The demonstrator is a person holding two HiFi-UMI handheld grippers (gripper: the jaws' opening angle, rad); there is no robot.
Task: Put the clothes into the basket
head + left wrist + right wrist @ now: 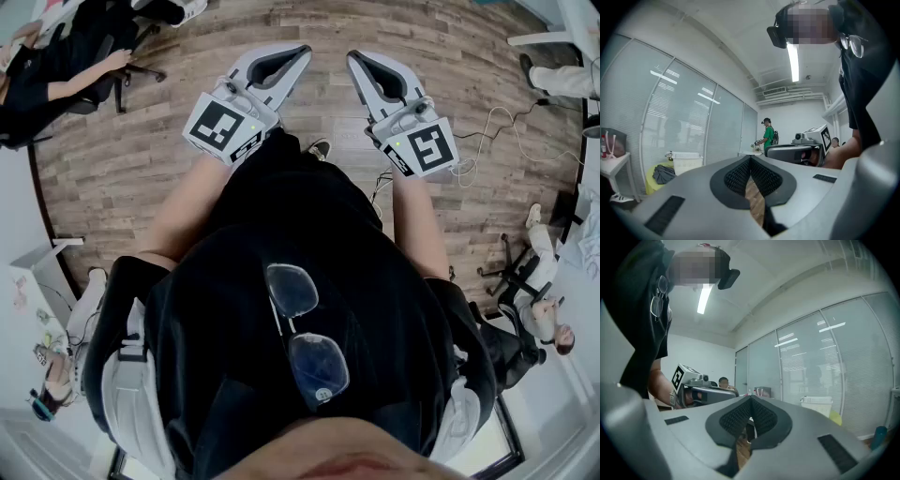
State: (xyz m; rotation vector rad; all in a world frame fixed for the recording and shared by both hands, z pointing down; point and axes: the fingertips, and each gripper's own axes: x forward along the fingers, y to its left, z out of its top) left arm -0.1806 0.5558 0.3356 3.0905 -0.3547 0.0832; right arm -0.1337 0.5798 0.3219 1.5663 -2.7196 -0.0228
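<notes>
**Two empty, closed grippers held level, far from the clothes and basket**

From the head view, a person in a black top stands on a wooden floor (141, 159) and holds both tools out in front. The left gripper (302, 52) and the right gripper (355, 58) point away from the body, tips near each other but apart. In each gripper view the ribbed pads meet at the tip, so both sets of jaws are closed with nothing between them.

The left gripper view shows a dark grey heap of clothes (663, 173) on a low yellow-green surface (648, 183), far off to the left by a glass wall (670, 117). A white basket (687, 162) stands just to the right of the heap. A person in a green shirt (768, 136) stands at the far end of the room.
</notes>
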